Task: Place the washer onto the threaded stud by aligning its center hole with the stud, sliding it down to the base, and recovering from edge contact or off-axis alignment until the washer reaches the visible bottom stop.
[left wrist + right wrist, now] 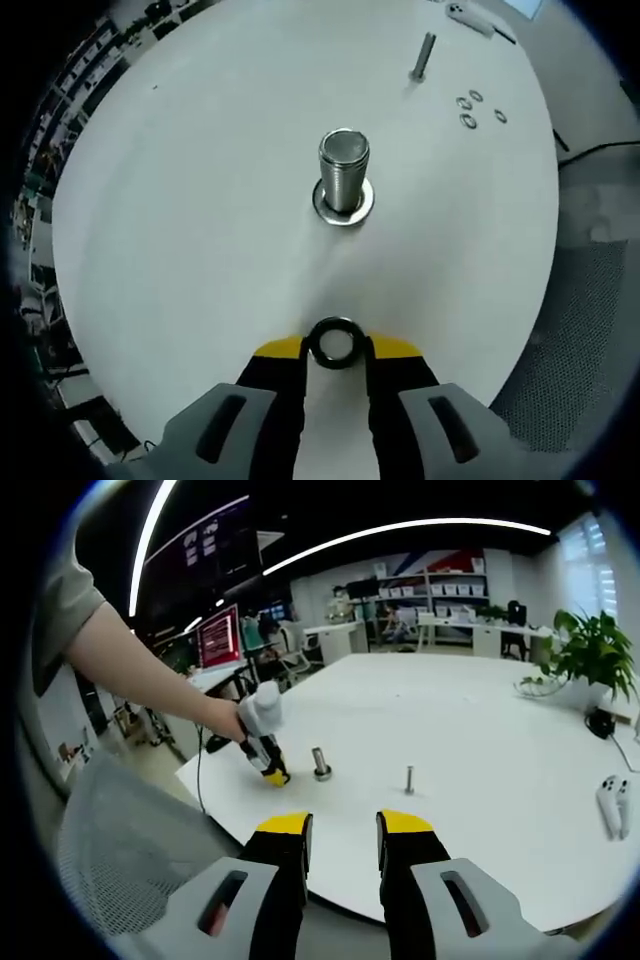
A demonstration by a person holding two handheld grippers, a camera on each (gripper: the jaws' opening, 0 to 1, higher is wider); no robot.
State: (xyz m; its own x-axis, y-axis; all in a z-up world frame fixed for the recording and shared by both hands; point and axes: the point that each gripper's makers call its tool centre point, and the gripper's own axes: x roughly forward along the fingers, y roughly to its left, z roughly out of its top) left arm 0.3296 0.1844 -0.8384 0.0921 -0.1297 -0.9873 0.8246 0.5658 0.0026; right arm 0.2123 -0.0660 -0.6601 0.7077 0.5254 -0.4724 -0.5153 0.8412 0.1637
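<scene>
Washer held, stud ahead

Washer (334, 343) sits clamped between the tips of the left gripper (336, 348), its ring facing the camera with the centre hole visible. On the white table (180, 230), well ahead of it, stands the threaded stud (343, 172), upright, with a flat ring already lying around its foot. Further away there is a thinner bolt (422, 56) and a few spare washers (468, 104) near it.

In the right gripper view, the right gripper (344, 825) hovers at the table edge with its jaws apart and nothing between them; the left gripper shows there close beside the stud (the person's hand (232, 717) carries it).

To do this step well, I think the washer must be brought over the top of the stud and turned level, so the hole looks straight down the axis. Lower slowly. If one edge catches on the thread, lift a little, correct the tilt, and only then let go, once it rests at the base.
</scene>
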